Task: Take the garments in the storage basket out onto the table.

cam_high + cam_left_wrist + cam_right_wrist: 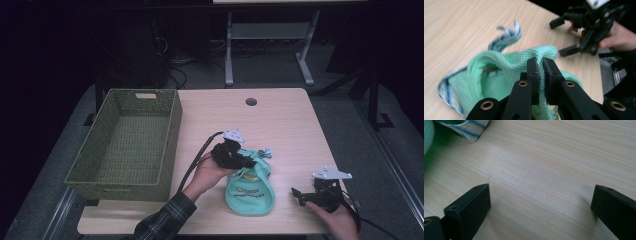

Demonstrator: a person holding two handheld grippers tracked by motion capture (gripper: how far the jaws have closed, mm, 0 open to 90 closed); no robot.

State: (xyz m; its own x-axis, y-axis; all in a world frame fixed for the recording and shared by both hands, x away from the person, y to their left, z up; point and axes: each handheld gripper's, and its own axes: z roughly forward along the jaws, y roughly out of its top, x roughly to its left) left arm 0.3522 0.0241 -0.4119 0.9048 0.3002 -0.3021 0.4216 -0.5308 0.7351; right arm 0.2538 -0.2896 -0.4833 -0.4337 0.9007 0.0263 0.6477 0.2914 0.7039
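Observation:
A mint-green knit cloth (250,189) with a blue-striped white edge lies crumpled on the wooden table (280,120), near the front middle. My left gripper (251,162) reaches over the cloth's upper part from the left. In the left gripper view it (541,62) is shut on a raised fold of the green cloth (499,72). My right gripper (298,196) rests low at the front right, apart from the cloth, and is open. Its jaws stand wide over bare wood in the right gripper view (540,195), with the cloth's striped edge (471,128) at the top left.
A green woven basket (169,145) stands on the left part of the table, with nothing showing inside. A round cable hole (251,102) sits near the far edge. Beyond the table are a desk frame (270,45) and cables on the floor.

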